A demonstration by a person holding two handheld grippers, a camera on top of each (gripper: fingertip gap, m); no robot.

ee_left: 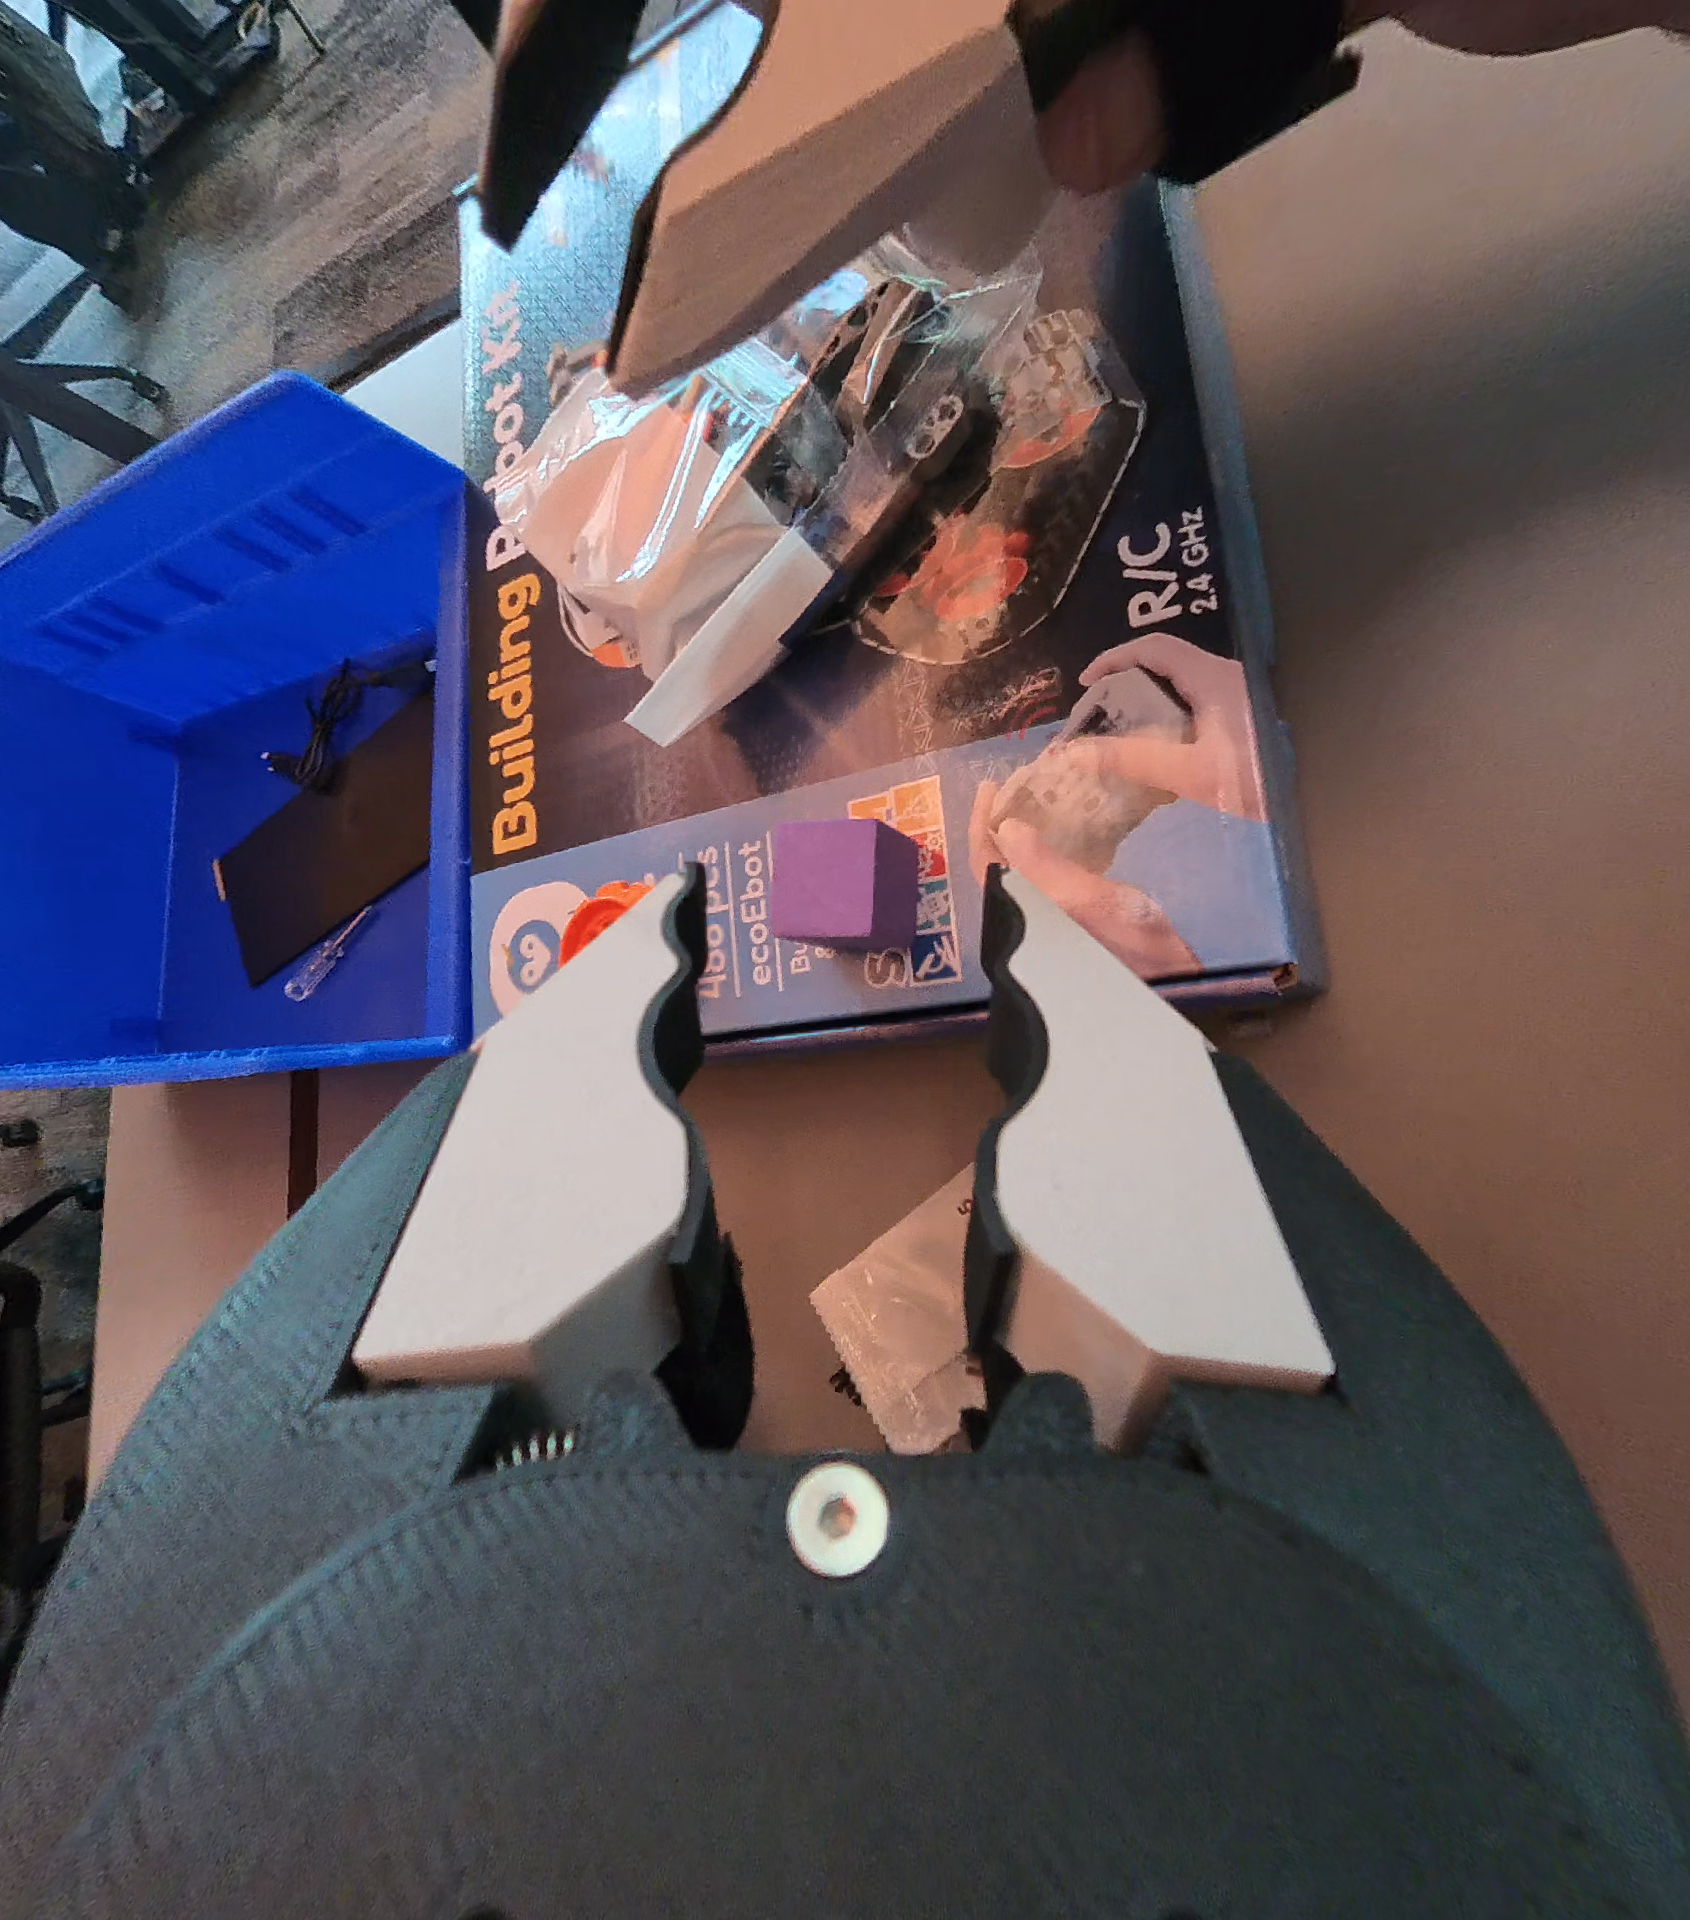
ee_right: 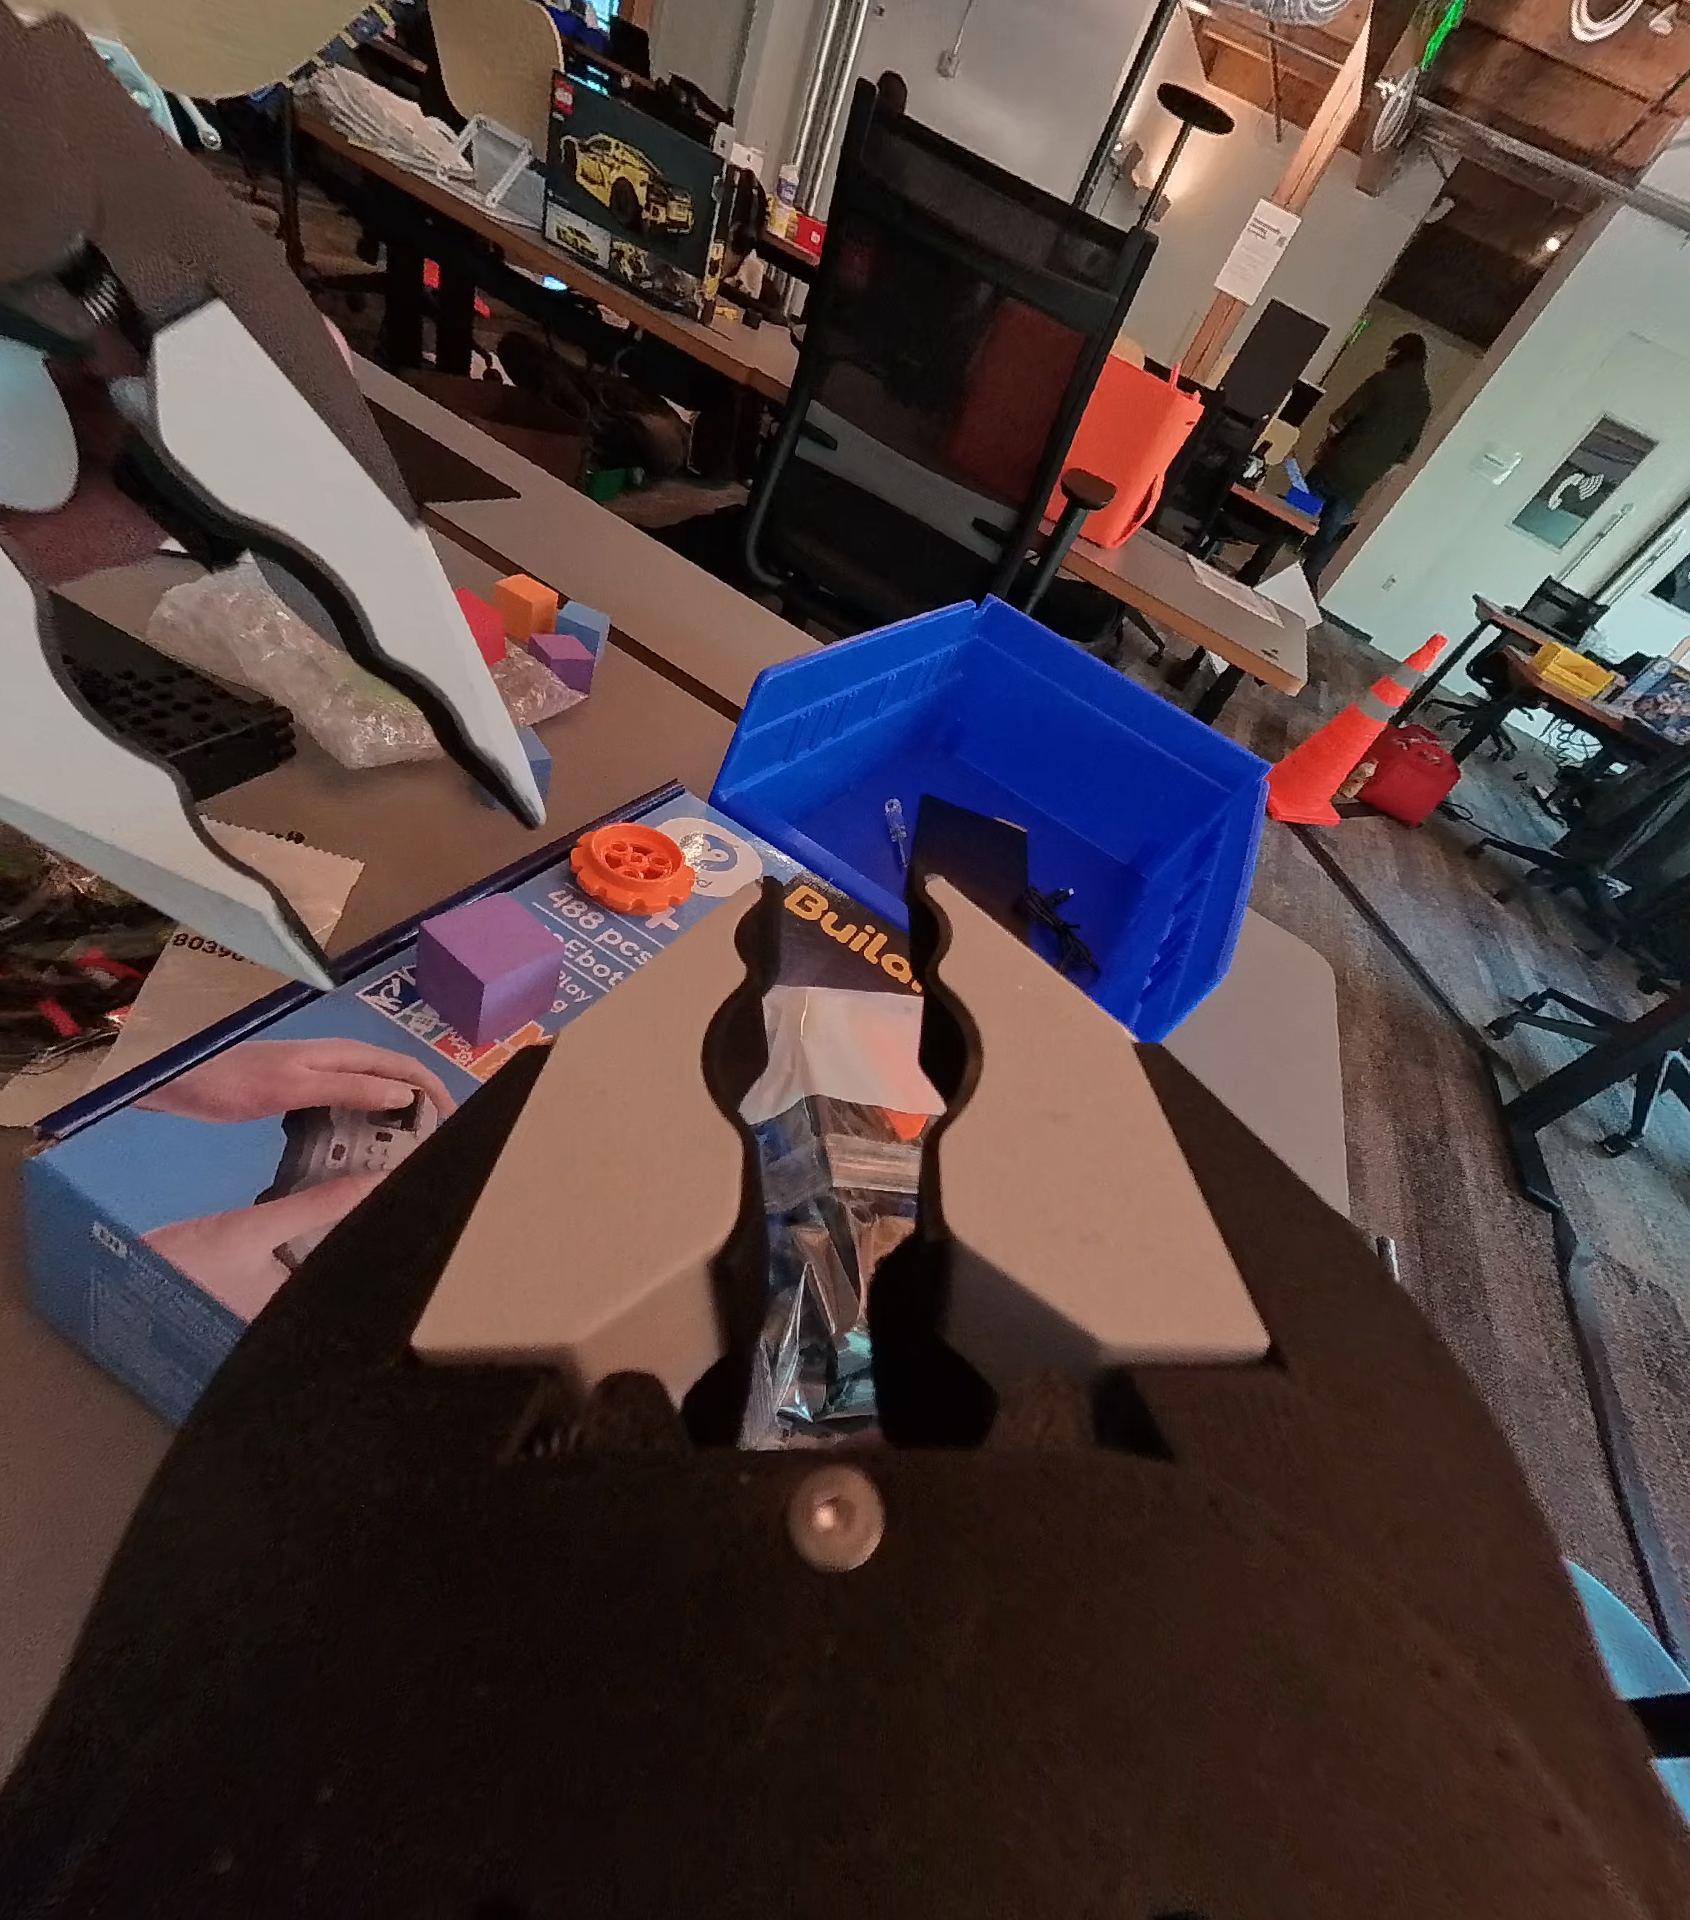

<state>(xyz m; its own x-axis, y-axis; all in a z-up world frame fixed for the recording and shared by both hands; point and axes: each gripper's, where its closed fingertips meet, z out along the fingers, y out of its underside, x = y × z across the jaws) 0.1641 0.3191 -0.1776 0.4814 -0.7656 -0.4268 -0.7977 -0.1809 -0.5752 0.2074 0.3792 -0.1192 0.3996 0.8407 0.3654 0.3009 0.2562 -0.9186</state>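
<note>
Up close, the left gripper [ee_left: 841, 894] hovers with fingers apart just short of the purple cube [ee_left: 846, 883] on the kit box [ee_left: 1173, 831], while the right gripper [ee_right: 841, 904], fingers closed on a clear parts bag [ee_right: 825, 1226], hangs above the box beside the blue bin [ee_right: 1111, 727] at the bench [ee_right: 1267, 1049] edge.

purple cube [ee_left: 846, 883] | blue bin [ee_left: 197, 582] | orange wheel [ee_right: 631, 868] | blue printed box [ee_left: 1225, 727]

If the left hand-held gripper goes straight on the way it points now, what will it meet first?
Probably the purple cube on the kit box: it lies straight ahead of the open left hand-held gripper, though depth is hard to judge.
</note>
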